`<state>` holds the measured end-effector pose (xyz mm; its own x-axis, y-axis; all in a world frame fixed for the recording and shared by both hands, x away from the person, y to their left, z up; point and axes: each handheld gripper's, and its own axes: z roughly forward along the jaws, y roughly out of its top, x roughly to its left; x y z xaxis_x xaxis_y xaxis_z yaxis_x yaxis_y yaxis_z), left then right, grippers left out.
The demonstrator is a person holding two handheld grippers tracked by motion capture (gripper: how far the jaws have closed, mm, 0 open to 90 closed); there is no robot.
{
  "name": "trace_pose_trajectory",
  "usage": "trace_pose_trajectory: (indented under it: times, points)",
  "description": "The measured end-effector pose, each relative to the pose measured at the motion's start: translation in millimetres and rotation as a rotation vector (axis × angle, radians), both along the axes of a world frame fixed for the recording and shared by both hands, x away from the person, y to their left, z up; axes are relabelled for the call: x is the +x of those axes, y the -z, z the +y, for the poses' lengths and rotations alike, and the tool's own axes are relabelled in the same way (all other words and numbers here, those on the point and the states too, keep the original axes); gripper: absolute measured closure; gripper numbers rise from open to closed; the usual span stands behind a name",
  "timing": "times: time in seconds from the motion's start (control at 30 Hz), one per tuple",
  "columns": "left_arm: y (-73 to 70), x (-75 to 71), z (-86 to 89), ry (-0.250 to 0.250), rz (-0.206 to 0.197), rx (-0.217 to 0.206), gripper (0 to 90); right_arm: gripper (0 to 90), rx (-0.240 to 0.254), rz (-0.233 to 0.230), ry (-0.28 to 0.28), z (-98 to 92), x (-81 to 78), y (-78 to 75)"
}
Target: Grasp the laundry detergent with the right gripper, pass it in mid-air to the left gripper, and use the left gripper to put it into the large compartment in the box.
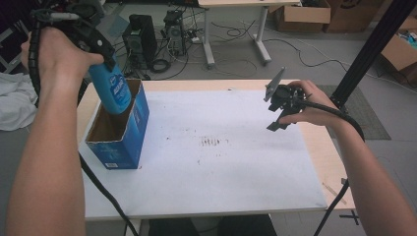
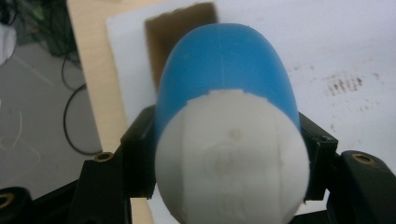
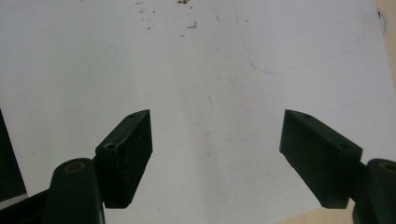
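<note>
Over on the left, the left gripper (image 1: pixel 101 51) is up high with its jaws clenched on a blue plastic bottle with a white rounded cap end (image 2: pixel 229 116). In the left gripper view the two black jaws press the bottle's sides right where blue meets white, and the white end bulges toward the camera and hides most of what lies past it. In the high view the bottle hangs tilted, its lower end dipping into the open top of a blue cardboard box with a brown inside (image 1: pixel 120 130); whether it touches the box walls or floor cannot be told. The box stands upright near the left edge of the white sheet covering the pale wooden surface (image 1: pixel 221 147), close to that edge. The person's left hand (image 1: pixel 59 51) wraps the gripper's handle, and the print on the bottle's label is too blurred to read.

Across the middle, the sheet lies bare except for a patch of small brown smudges (image 1: pixel 212 142), with plenty of open room there.

Now the right side: the right gripper (image 1: pixel 278 105) hovers above the sheet near its right edge, well apart from the box. Its jaws stand wide apart, released, gripping nothing and touching nothing, with bare sheet between them in the right gripper view. A faint blue pen line (image 3: pixel 299 58) curves over the sheet beyond them. A strip of bare wood runs along the sheet's right side.
</note>
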<state>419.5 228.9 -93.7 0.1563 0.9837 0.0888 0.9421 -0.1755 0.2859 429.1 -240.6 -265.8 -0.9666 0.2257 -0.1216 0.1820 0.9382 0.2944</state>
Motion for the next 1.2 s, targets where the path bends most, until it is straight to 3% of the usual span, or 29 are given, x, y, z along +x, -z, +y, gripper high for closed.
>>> trace_pose_trajectory:
  times: [0.1,0.37,0.83,1.2]
  points:
    - [4.0,-3.4,11.3,-0.052,0.014,-0.003,38.6,25.4,0.006,-0.005,0.003,-4.0,-0.8,-3.4]
    - [14.0,-9.1,23.0,-0.090,0.017,-0.003,38.6,25.5,-0.007,-0.015,-0.009,-4.3,-5.0,-3.0]
    - [50.2,-9.4,27.7,-0.093,0.058,-0.006,38.6,25.5,-0.002,-0.010,-0.012,-7.5,-9.8,-3.8]
    - [94.6,-4.2,26.4,-0.081,0.127,-0.017,38.6,25.5,-0.006,-0.006,-0.015,-6.7,-11.1,-0.3]
